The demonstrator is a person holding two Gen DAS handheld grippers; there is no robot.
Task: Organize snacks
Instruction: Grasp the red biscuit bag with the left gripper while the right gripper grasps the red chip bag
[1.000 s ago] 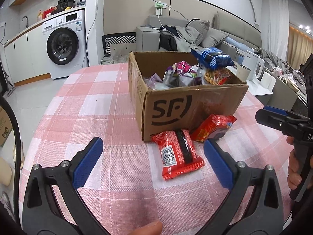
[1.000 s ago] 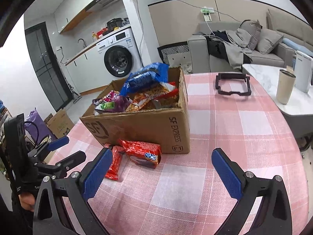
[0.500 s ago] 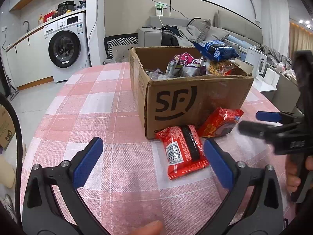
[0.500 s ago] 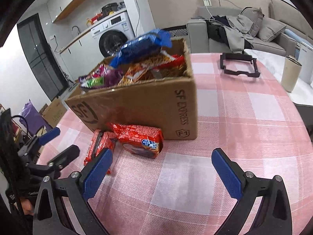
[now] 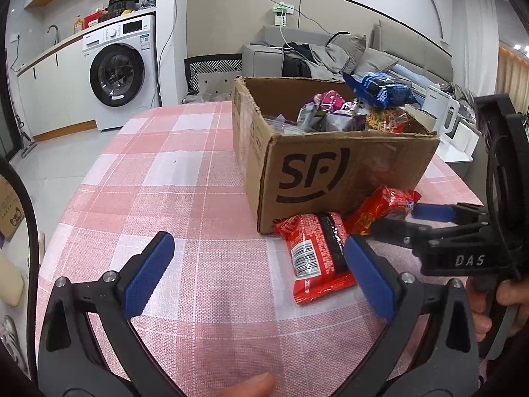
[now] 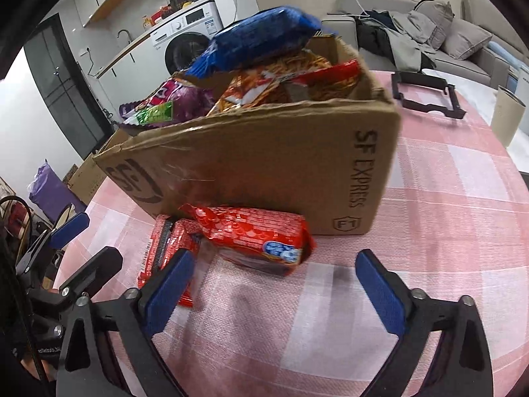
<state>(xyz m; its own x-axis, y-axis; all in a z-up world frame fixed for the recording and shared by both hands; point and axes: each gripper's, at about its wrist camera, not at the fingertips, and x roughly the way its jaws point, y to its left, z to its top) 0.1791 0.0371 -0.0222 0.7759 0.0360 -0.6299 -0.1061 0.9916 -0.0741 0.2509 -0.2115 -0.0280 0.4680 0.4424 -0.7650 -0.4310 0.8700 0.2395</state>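
You are at the pick-up step: two red snack packets lie on the worktop (image 5: pixel 185 172) outside the cardboard box (image 6: pixel 264 165), both at the foot of its logo-printed wall and near the worktop edge closest to you. The plump red packet (image 6: pixel 251 235) leans against that wall close to the box's corner; the flat red packet with the barcode (image 5: pixel 315 254) lies just beside it, the two touching or overlapping at one end. Your right gripper (image 6: pixel 274 284) points down at the plump packet with its jaws closing, yet they are wide apart, the packet sits just ahead of the pads, and nothing is between them. Your left gripper (image 5: pixel 258 274) hangs over the worktop with its jaws released and empty; its right pad stands just beside the flat packet without pinching it. The box is already heaped: a blue bag (image 6: pixel 258 43) rides above the rim, with purple and orange bags under it. In my judgement the next move calls for you to carry the right jaws forward until the pads straddle the plump packet across its narrow width, then close on it alone. Watch the overlap with the flat packet, which could drag along, and the crowded box top, where a fresh packet may slide off.
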